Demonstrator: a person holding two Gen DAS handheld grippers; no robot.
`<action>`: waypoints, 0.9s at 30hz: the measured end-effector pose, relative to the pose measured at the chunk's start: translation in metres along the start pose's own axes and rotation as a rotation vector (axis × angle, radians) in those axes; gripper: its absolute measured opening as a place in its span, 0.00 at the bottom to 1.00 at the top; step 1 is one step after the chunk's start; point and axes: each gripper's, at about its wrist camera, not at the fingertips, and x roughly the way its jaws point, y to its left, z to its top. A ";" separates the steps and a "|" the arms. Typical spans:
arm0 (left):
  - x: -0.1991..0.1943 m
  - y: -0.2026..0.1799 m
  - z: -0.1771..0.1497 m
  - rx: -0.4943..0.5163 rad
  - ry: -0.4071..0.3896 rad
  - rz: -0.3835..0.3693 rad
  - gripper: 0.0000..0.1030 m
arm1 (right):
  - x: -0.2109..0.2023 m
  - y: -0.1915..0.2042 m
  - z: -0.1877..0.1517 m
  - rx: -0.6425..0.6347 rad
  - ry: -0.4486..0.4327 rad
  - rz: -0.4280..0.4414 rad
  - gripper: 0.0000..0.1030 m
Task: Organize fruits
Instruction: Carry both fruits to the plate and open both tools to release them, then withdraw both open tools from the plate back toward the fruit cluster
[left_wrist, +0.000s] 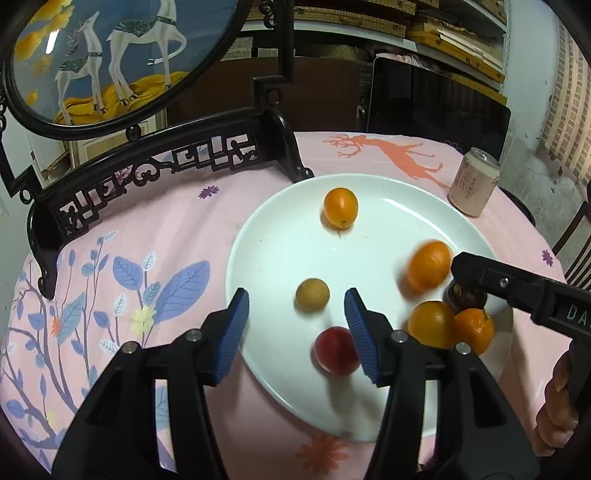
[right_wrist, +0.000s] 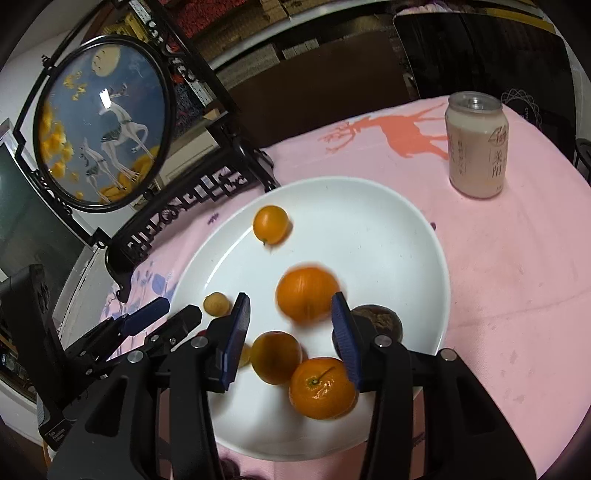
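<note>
Room: stacked boards and shelving behind, a brick wall at the right in the left wrist view.
Table (left_wrist: 177, 236): covered by a pink cloth printed with leaves and a deer.
Screen (right_wrist: 107, 136): round deer painting in a black carved stand, at the table's far left.
Plate (left_wrist: 280, 254): white, mid-table, holding all the fruit.
Can (right_wrist: 476, 144): pink, upright beyond the plate's right rim.
Fruit: one blurred orange (right_wrist: 307, 293), a stemmed tangerine (right_wrist: 322, 387), a brown round fruit (left_wrist: 312, 295), a red fruit (left_wrist: 334, 349).
Left claw (left_wrist: 295, 332): pointing downward over the near rim, open, nothing pressed between its pads.
Right claw (right_wrist: 291, 338): tilted downward, open, framing the oranges without touching.
</note>
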 end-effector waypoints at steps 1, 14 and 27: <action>-0.002 0.001 0.000 -0.001 -0.003 0.001 0.56 | -0.002 0.001 0.000 -0.002 -0.007 -0.001 0.45; -0.040 0.002 -0.014 0.007 -0.046 0.065 0.72 | -0.044 0.027 -0.002 -0.046 -0.066 0.038 0.46; -0.079 0.022 -0.091 -0.016 0.011 0.084 0.86 | -0.093 0.046 -0.084 -0.135 -0.037 0.020 0.75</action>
